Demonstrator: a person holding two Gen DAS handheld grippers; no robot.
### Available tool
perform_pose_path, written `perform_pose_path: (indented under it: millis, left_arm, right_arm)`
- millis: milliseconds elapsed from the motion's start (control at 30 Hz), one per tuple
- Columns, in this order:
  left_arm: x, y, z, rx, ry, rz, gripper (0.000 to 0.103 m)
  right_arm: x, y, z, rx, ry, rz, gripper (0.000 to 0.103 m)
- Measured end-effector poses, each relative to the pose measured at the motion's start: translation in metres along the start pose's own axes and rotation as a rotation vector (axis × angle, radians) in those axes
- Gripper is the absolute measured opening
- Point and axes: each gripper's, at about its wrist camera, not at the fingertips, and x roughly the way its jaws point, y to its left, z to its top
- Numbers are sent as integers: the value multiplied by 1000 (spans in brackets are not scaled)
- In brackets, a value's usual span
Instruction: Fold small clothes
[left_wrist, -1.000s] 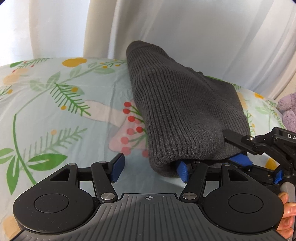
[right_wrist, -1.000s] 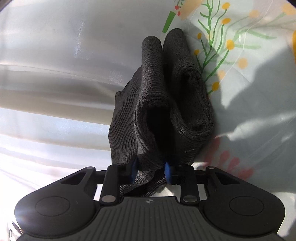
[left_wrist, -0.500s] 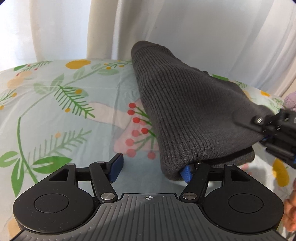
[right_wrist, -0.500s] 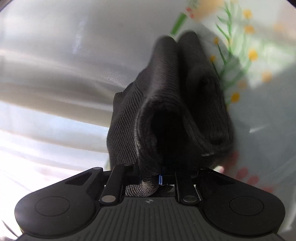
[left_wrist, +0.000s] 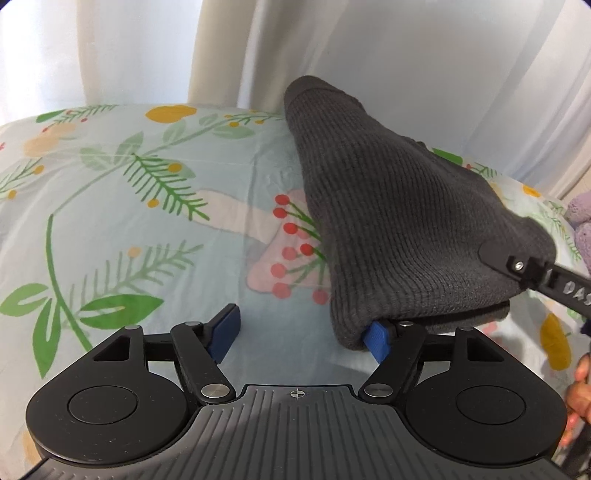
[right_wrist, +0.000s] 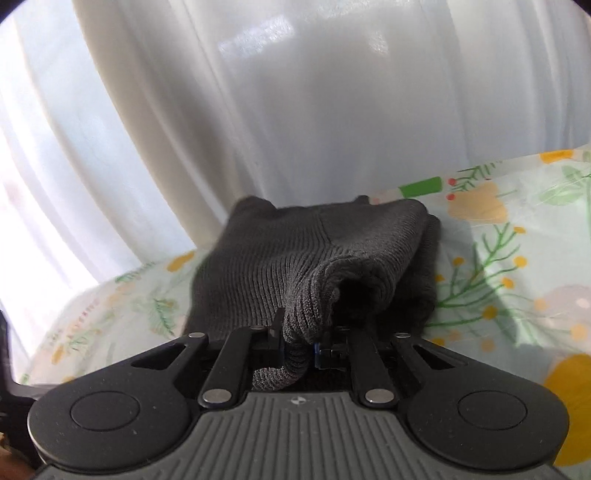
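A dark grey ribbed knit garment (left_wrist: 399, 221) lies on the floral sheet (left_wrist: 147, 229), its near right corner lifted. My left gripper (left_wrist: 301, 334) is open; its right fingertip (left_wrist: 376, 338) sits under the garment's near edge, its left fingertip (left_wrist: 223, 332) is on bare sheet. My right gripper (right_wrist: 299, 349) is shut on the garment's (right_wrist: 303, 258) edge, with a fold of knit pinched between the pads. In the left wrist view the right gripper's finger (left_wrist: 517, 267) comes in from the right and holds that corner up.
White curtains (left_wrist: 369, 55) hang behind the bed. A purple plush item (left_wrist: 581, 229) lies at the far right edge. A hand (left_wrist: 578, 391) shows at the lower right.
My right gripper has rotated and lifted the garment's corner higher and rightward. The garment has shifted right across the sheet. My left gripper stays open under the near edge.
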Motion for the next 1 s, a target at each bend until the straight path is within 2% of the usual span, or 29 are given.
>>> perform_pose_path:
  millis: [100, 133, 233, 267, 367, 433, 500, 633, 733, 767, 867, 933, 1000]
  left_arm:
    - [-7, 3, -3, 26, 23, -5, 78]
    - [-10, 6, -4, 33, 26, -7, 78]
    - [-25, 24, -5, 23, 32, 8, 75]
    - [-32, 33, -6, 16, 20, 23, 75]
    - [-45, 56, 0, -34, -22, 89, 75]
    - [-43, 65, 10, -72, -41, 114, 75]
    - [-40, 64, 23, -102, -61, 113, 75]
    - [-38, 46, 57, -120, -137, 109, 76]
    - [-33, 34, 83, -142, -168, 129, 76]
    - [-30, 31, 92, -152, -174, 139, 76]
    - [-21, 20, 115, -159, -185, 161, 76]
    - [-12, 9, 122, -154, -195, 165, 76]
    - [2, -3, 128, -146, -205, 167, 76]
  right_arm:
    - [11, 0, -7, -117, 65, -181, 18]
    - [10, -2, -9, -126, 80, -190, 18]
    - [-6, -16, -7, -113, 85, -178, 36]
    - [-13, -25, -4, -88, 83, -145, 40]
    - [-44, -53, 1, 2, 56, -105, 40]
    - [-52, -55, 9, 6, 13, -140, 40]
    - [-50, -46, 21, -22, -29, -124, 40]
    - [-7, 3, 48, -154, -39, -42, 38]
    - [49, 39, 61, -292, 12, -9, 28]
    - [66, 45, 64, -316, 29, -14, 26]
    - [114, 51, 69, -397, 77, -100, 22]
    - [128, 42, 65, -425, 61, -143, 22]
    - [126, 25, 59, -363, 6, -151, 19]
